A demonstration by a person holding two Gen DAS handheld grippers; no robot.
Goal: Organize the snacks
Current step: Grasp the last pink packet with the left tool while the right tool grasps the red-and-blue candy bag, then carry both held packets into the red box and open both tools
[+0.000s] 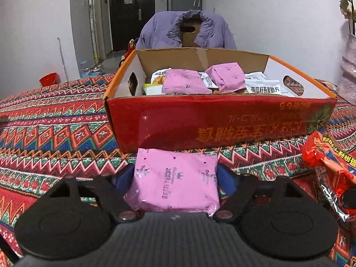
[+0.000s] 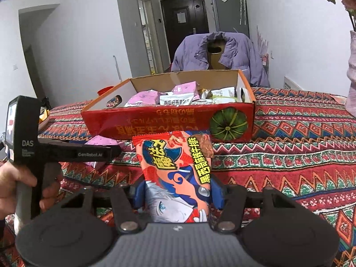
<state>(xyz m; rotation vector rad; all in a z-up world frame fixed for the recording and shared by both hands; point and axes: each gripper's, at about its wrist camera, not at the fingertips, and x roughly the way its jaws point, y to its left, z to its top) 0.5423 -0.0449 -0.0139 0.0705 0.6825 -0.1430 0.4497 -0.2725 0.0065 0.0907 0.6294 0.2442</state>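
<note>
We see the left gripper (image 1: 175,178) clamped on a flat pink plastic snack packet (image 1: 175,182), the right gripper (image 2: 178,191) clamped on a red-orange printed foil snack bag (image 2: 178,173). Both sit just near of the red cardboard box (image 1: 222,120), already part-filled, on the patterned tablecloth (image 1: 55,129).

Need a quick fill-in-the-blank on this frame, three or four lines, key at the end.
1. The left gripper has a ____ snack packet between its fingers.
2. The right gripper is shut on the red snack packet, held ____ the box.
3. The red box bears a green ____ picture.
4. A ____ jacket hangs on the chair.

Missing words: pink; outside; pumpkin; purple
</note>
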